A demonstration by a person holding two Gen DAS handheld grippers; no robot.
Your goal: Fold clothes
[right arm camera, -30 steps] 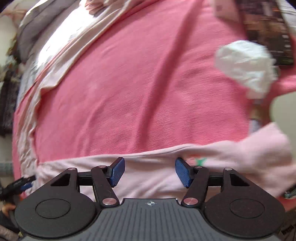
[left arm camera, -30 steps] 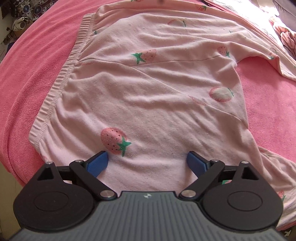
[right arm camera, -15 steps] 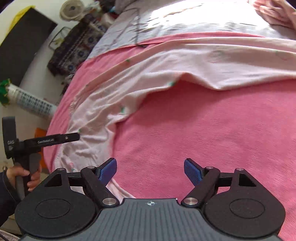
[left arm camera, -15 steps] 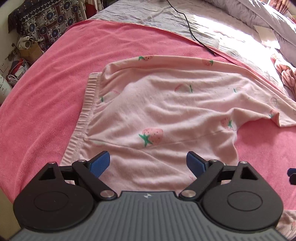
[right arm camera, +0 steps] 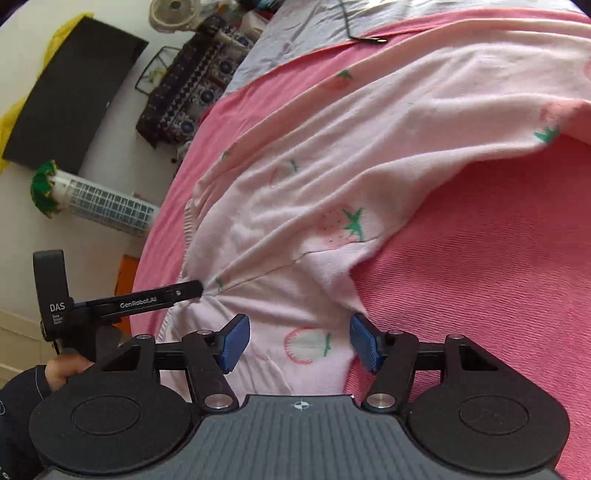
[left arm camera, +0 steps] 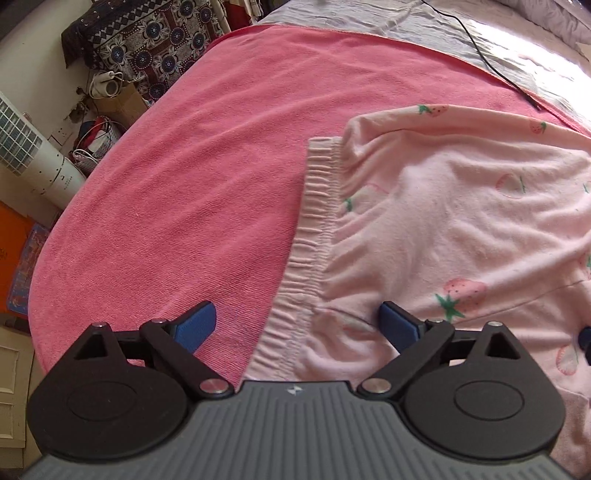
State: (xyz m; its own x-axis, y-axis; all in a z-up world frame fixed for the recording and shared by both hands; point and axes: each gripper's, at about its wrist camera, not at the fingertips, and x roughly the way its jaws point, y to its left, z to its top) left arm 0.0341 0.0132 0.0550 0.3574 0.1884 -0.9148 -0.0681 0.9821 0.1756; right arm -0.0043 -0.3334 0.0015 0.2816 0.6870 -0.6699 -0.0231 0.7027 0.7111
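Note:
Pale pink pants with strawberry print (left arm camera: pixel 443 229) lie spread on a pink blanket (left arm camera: pixel 203 166). My left gripper (left arm camera: pixel 297 325) is open, low over the elastic waistband (left arm camera: pixel 314 221), which runs up between its blue pads. In the right wrist view the left gripper (right arm camera: pixel 177 293) shows from the side, its tip at the cloth where creases gather. My right gripper (right arm camera: pixel 299 341) hovers over the pants (right arm camera: pixel 332 155) near the crotch. Its jaws are closing, with a strawberry patch of cloth lying between the pads, not pinched. A hand (right arm camera: pixel 62 373) holds the left tool.
The blanket (right arm camera: pixel 498 277) covers a bed with a grey sheet (left arm camera: pixel 369 18) at the far side. A black cable (left arm camera: pixel 480 48) lies on that sheet. Off the bed's left edge stand a white tower fan (left arm camera: pixel 33 162), a patterned cloth (left arm camera: pixel 147 48) and floor clutter.
The left gripper slid left from the middle of the pants to the waistband. The right gripper swung from the pants' far end to the crotch area beside the left one, its jaws widening then narrowing.

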